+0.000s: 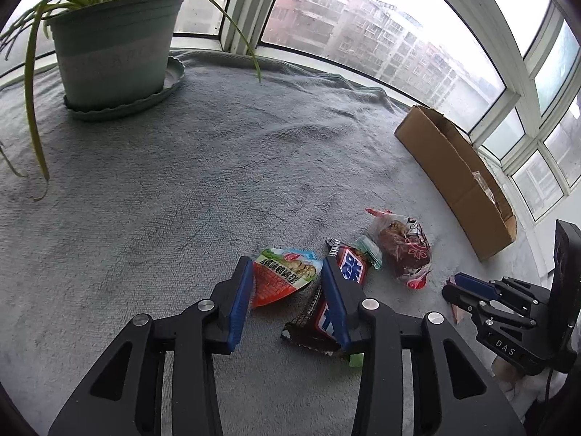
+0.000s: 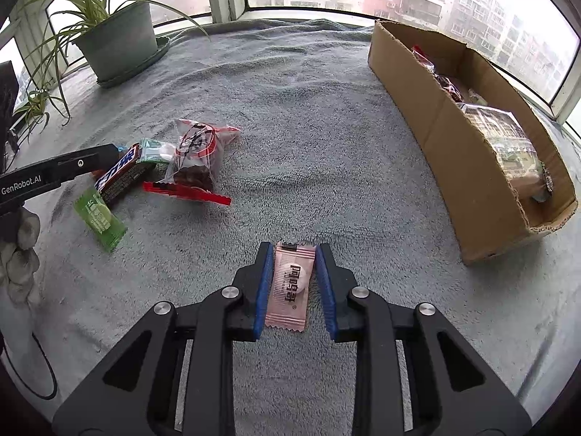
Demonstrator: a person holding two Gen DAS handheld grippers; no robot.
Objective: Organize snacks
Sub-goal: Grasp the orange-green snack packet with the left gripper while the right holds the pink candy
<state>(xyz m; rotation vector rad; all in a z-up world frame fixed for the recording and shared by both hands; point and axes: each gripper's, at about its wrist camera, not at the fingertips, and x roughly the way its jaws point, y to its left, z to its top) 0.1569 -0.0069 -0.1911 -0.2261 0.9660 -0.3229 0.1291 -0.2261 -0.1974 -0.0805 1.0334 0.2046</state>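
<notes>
Grey fleece blanket (image 2: 308, 116) covers the whole sill I'm working on; its far edge bunches under the window and I can't see what's beneath it. Cardboard box (image 2: 454, 152) sits on the right by the glass, open top; from my right camera I see several wrapped snacks inside, but the near wall hides most of them, and the left camera only shows its outer side. Green potted plant (image 1: 112, 47) stands far left on a saucer, leaves cut off by the frame. Left gripper (image 1: 287, 283) is low over the snack pile, blue pads straddling the red and green snack bag (image 1: 287, 276), which is tilted between them; the left pad looks touching it, but the right side is hidden behind the finger, so I can't tell if it's truly pinched. Chocolate bar (image 1: 348, 272) lies just right of that finger, partly covered by it. Clear bag of dark snacks (image 1: 403, 250) lies beside it, then a green sachet (image 2: 100, 218), mostly hidden in the left view. Right gripper (image 2: 292, 283) has the pink candy (image 2: 290, 287) flat on the blanket between its pads, left pad at the wrapper edge, a gap on the right, not clamped.
</notes>
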